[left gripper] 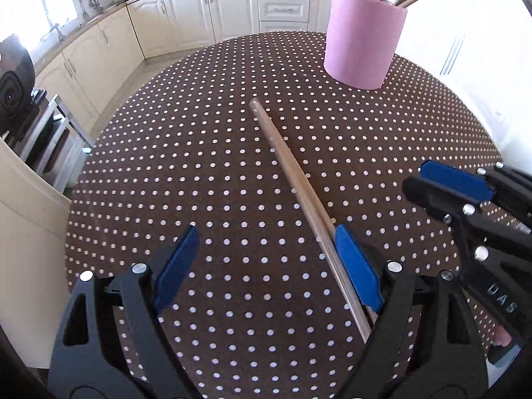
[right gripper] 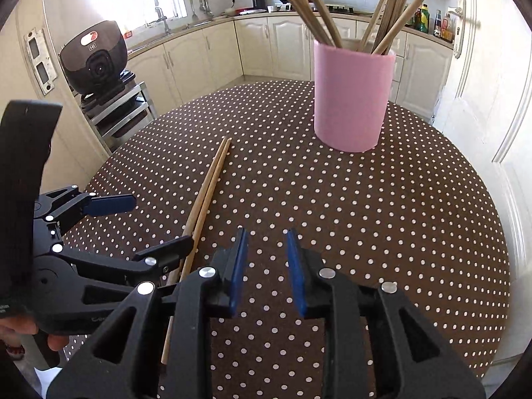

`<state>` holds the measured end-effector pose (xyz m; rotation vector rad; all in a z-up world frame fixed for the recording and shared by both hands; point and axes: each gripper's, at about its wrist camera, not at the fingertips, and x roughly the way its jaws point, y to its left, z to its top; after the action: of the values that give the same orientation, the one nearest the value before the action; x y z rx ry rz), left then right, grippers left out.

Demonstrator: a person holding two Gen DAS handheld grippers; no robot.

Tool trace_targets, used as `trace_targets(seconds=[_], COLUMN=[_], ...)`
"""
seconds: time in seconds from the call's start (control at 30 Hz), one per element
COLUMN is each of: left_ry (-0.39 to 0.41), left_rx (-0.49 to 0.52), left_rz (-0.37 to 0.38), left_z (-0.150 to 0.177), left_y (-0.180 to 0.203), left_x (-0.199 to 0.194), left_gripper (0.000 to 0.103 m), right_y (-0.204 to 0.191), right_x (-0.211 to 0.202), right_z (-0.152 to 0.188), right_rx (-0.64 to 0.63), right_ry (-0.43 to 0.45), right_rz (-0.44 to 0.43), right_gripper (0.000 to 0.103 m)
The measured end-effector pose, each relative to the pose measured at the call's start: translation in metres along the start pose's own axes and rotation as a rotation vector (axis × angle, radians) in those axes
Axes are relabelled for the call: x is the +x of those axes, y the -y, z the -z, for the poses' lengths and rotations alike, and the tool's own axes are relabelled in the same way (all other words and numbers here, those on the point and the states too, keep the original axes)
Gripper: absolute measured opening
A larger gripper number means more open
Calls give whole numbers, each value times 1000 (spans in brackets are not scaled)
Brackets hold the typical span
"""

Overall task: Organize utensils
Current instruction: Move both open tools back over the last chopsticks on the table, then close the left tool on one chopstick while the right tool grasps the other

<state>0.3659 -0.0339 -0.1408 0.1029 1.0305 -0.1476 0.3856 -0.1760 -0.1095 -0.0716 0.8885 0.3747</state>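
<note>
Two chopsticks (right gripper: 207, 196) lie side by side on the dotted table (right gripper: 382, 232), left of the pink cup (right gripper: 349, 99). The left gripper (left gripper: 266, 266) gapes wide and empty; it should straddle both sticks. The right gripper (right gripper: 266, 266) is slightly open, empty.

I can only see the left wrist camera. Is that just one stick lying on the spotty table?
Observer: No. The right wrist view shows two chopsticks lying side by side.
Operator: Is the right gripper holding anything?
Observer: No. The right gripper has its jaws a little apart, and only the dotted tablecloth shows between them.
</note>
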Motion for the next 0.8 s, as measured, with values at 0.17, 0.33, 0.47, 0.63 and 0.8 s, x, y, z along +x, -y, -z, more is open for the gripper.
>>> trace_targets(seconds=[0.17,0.33,0.47,0.63,0.8], left_ry=[2,-25,-37,-46,-59], left_rx=[-5,-2,-28,-43,-76], left_rz=[-8,-24,-27,-28,-42], left_z=[-2,-16,-28,-33,-37], left_y=[-7,-21,-27,-42,-68], left_x=[1,14,28,33,37], left_gripper=[83,83,83,83,83], right_y=[-2,-3,-3,-4,-10], right_x=[4,7,8,10,24], right_z=[1,-3,-8,-18,-32], right_rx=[-8,2,9,9,25], right_ry=[-13,-17,-17,-18,-35], right_rz=[-1,-3,-11,-18,-51], right_gripper=[24,25,26,26,26])
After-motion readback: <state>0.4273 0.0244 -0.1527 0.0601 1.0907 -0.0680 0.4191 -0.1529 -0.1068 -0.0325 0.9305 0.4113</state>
